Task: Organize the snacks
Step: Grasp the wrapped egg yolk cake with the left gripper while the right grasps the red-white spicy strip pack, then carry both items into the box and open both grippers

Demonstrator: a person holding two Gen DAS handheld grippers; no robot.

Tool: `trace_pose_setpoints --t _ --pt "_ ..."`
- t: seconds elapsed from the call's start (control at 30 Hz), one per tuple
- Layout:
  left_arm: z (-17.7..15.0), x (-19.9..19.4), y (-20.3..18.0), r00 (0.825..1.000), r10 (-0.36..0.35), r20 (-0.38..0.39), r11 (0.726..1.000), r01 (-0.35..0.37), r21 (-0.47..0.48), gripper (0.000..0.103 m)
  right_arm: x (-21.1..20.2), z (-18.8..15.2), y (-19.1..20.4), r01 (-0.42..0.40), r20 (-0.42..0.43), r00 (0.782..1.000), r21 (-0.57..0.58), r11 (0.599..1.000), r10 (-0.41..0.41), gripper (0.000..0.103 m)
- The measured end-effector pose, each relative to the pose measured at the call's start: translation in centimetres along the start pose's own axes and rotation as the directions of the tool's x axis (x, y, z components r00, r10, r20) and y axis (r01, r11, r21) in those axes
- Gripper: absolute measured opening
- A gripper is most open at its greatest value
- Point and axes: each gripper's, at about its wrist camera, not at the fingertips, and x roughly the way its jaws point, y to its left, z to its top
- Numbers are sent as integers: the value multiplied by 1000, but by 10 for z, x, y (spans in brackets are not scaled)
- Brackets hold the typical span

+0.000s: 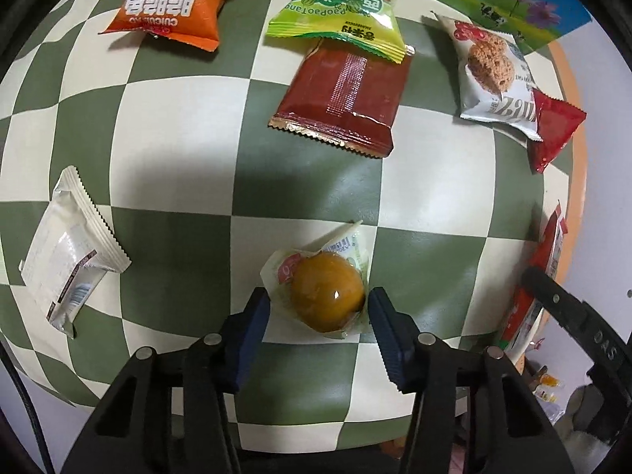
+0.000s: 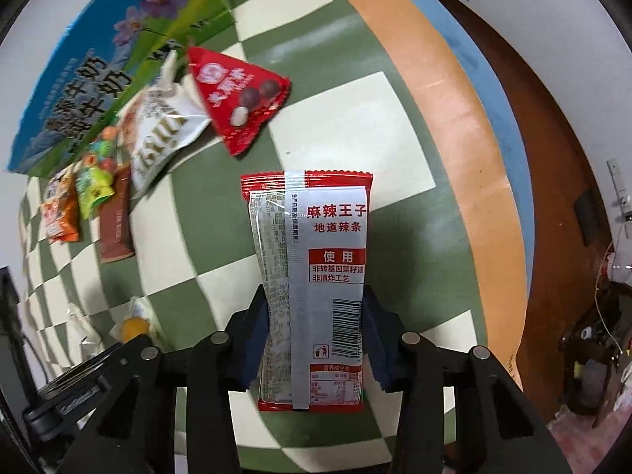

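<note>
My left gripper (image 1: 318,300) is open, its blue pads either side of a clear wrapped orange jelly snack (image 1: 326,296) lying on the checkered table; whether the pads touch it I cannot tell. My right gripper (image 2: 314,308) is shut on a red and silver spicy strip packet (image 2: 312,276), held above the table. The packet also shows at the right edge of the left wrist view (image 1: 547,272). Other snacks lie beyond: an orange bag (image 1: 173,8), a green candy bag (image 1: 343,19) overlapping a dark red packet (image 1: 343,98), a white cookie packet (image 1: 493,75), a red packet (image 1: 553,134).
A white packet (image 1: 67,252) lies at the left. A blue and green milk carton box (image 2: 98,75) stands along the table's far side. The round table has an orange rim (image 2: 454,118). Floor clutter shows beyond the table on the right.
</note>
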Motion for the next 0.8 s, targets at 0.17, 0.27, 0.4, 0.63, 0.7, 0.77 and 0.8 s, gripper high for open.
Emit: trace_pose_setpoints --t 0.17,0.27,0.4,0.63,0.7,0.77,0.8 --pt "6 -20 -12 999 -21 25 999 20 33 46 -24 -5 6 -48 27 998 -28 998 49 46" --pt "6 -22 -12 999 -20 27 1000 19 25 46 -39 -1 11 -72 47 996 -51 996 74 46" --pt "8 -37 -3 998 -61 33 998 62 -15 45 -56 7 24 -109 62 992 -67 992 113 46" --pt "30 -136 -8 969 -164 184 986 160 40 46 -105 31 59 -182 116 973 -146 972 200 46" --pt "54 -165 -5 954 -184 239 983 172 70 46 -116 44 77 -205 132 964 -171 964 229 45" --pt "81 -189 -8 941 -187 284 982 167 91 46 -131 62 91 -226 149 955 -198 954 258 45" --pt "96 -199 -7 935 -178 306 983 154 102 46 -137 72 98 -232 157 951 -212 949 267 45"
